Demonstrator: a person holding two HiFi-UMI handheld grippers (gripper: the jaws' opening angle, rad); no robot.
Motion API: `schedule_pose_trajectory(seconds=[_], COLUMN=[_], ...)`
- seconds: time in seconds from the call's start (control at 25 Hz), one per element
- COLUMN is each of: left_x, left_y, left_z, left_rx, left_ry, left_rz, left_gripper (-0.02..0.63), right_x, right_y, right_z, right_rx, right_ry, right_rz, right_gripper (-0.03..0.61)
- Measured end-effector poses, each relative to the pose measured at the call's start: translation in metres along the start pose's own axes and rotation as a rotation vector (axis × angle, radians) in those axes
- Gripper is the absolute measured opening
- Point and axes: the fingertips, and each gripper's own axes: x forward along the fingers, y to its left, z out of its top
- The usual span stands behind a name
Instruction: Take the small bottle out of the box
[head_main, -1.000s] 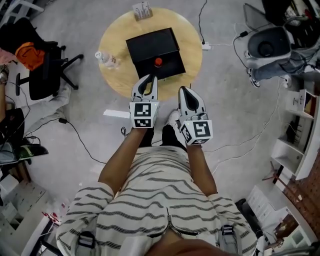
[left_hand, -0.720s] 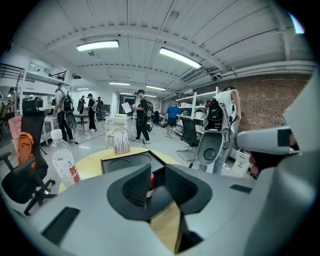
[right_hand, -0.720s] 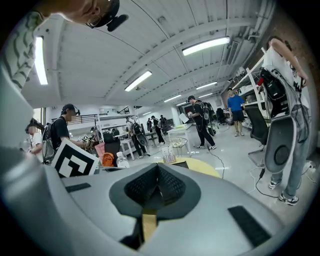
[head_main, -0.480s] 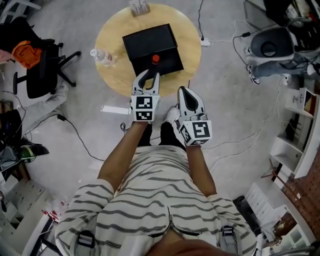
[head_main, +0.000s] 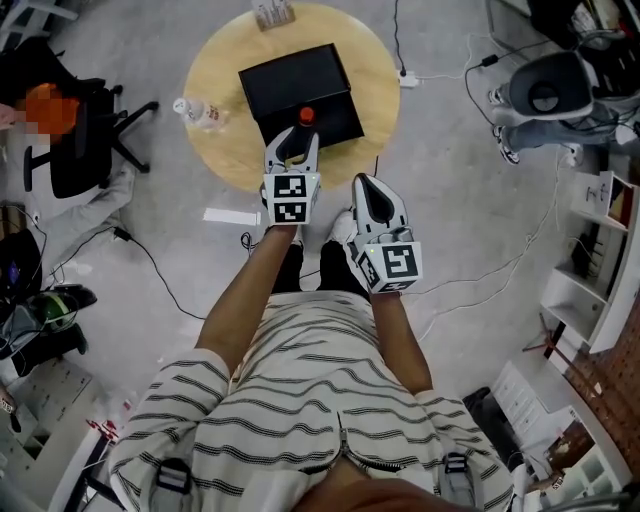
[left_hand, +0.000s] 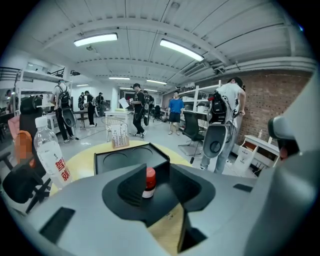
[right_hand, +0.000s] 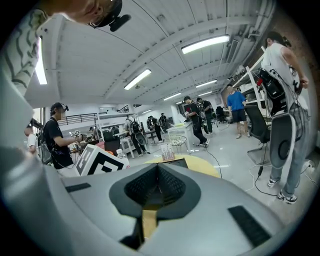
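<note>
On the round wooden table (head_main: 225, 150) stands a black box (head_main: 295, 85) with a small red-capped bottle (head_main: 307, 116) upright at its near edge. My left gripper (head_main: 291, 142) hovers at that edge with its jaws opening. In the left gripper view the small bottle (left_hand: 149, 183) shows ahead in the gap of the left gripper (left_hand: 156, 194), and the pads are off it. My right gripper (head_main: 366, 187) hangs lower, short of the table, shut on nothing. In the right gripper view the pads of the right gripper (right_hand: 157, 175) meet.
A clear water bottle (head_main: 198, 113) stands at the table's left edge, and a small card stand (head_main: 272, 13) at its far edge. Around the table are a black office chair (head_main: 80, 150), floor cables (head_main: 160, 275) and a grey chair (head_main: 555, 95).
My left gripper has moved forward to the box's near edge and its jaws have spread apart. The right gripper has stayed where it was.
</note>
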Motion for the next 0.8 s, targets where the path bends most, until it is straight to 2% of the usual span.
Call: schedule_pose_trajectory(seconds=[0.48, 0.8], left_x=[0.033, 0.051], left_y=[0.014, 0.019], left_z=[-0.027, -0.032], left_rx=[-0.019, -0.034], left_ry=[0.081, 0.102], left_rz=[0.021, 0.047], left_gripper=[0.155, 0.162], right_x=[-0.001, -0.008], right_y=[-0.001, -0.009], right_z=[-0.007, -0.012], right_rx=[0.002, 0.01], right_ry=[0.022, 0.039], right_rz=[-0.004, -0.017], right_gripper=[0.018, 0.018])
